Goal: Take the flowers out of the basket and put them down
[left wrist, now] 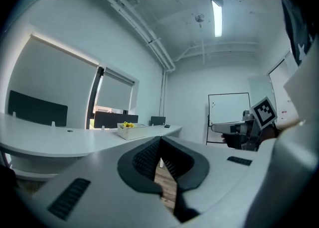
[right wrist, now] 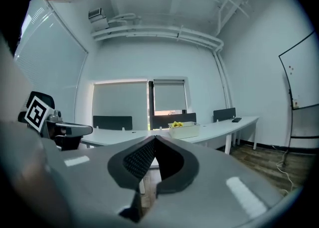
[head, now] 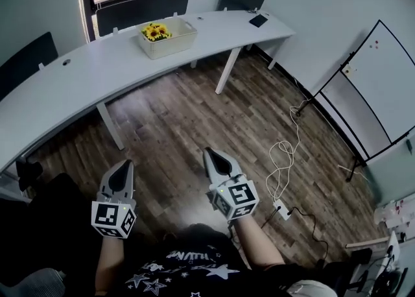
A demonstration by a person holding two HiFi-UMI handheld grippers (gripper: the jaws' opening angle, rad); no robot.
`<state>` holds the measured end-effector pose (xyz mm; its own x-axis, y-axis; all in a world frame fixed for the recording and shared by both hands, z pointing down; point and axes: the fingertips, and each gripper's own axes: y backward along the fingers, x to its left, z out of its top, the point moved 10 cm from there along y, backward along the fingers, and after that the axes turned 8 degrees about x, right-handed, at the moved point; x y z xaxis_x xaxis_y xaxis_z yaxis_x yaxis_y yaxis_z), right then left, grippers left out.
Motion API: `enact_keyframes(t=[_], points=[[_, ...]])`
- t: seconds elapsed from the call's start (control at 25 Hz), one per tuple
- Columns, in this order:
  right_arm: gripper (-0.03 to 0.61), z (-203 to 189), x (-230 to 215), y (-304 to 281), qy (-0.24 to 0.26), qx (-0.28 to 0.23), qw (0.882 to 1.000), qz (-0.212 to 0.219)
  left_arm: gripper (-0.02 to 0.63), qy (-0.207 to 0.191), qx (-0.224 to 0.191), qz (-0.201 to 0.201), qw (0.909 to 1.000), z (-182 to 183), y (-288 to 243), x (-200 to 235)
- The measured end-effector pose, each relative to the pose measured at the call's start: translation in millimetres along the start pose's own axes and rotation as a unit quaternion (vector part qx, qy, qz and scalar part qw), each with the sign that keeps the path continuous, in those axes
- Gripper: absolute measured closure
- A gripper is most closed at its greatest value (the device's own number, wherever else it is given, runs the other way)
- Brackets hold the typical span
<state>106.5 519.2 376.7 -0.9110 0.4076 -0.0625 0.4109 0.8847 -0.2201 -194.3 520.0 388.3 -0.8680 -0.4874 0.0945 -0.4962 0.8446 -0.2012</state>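
Clenched on nothing, held level: left hand-held gripper (head: 123, 165) and right hand-held gripper (head: 209, 153), likely resting before any reach. Well apart, untouched in basket (head: 176, 43) on tabletop (head: 78, 75): flowers (head: 155, 31).

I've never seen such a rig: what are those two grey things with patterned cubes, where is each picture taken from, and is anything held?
They are two-jaw grippers carried by a person, not a robot. The head view looks down from the person's head at the left gripper and right gripper above a wood floor. The other two views come from cameras riding on each gripper, looking along its jaws. Both grippers are shut and empty. Ahead, on the curved white table, a basket holds yellow flowers, untouched.
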Motion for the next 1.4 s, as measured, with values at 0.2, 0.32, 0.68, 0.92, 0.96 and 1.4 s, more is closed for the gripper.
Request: enact_keyframes(t=[0.2, 0.32, 0.68, 0.92, 0.96, 1.4], points=[[0.575, -4.6, 8.9, 3.8, 0.021, -0.004, 1.000, -0.010, 0.604, -0.003, 0.004, -0.006, 1.0000, -1.0, 2.8, 9.2], [0.575, -6.2, 0.2, -3.5, 0.019, -0.001, 1.000, -0.012, 0.604, 0.003, 0.012, -0.011, 0.9999, -5.3, -6.7, 10.6], [0.575, -9.7, -58.0, -58.2, -0.001, -0.003, 1.000, 0.002, 0.604, 0.002, 0.020, 0.006, 0.9998, 2.5, -72.0, 13.5], [0.575, 7.6, -114.2, -110.7, -0.006, -0.001, 1.000, 0.026, 0.604, 0.014, 0.022, 0.024, 0.9994, 21.8, -132.9, 15.3], [0.575, 11.3, -123.9, -119.5, -0.006, -0.001, 1.000, 0.029, 0.604, 0.014, 0.022, 0.027, 0.9993, 26.1, -143.1, 16.5], [0.575, 31.0, -213.4, -183.9, -0.001, 0.009, 0.998, 0.059, 0.604, 0.028, 0.027, 0.059, 0.9975, 52.5, -240.5, 14.8]])
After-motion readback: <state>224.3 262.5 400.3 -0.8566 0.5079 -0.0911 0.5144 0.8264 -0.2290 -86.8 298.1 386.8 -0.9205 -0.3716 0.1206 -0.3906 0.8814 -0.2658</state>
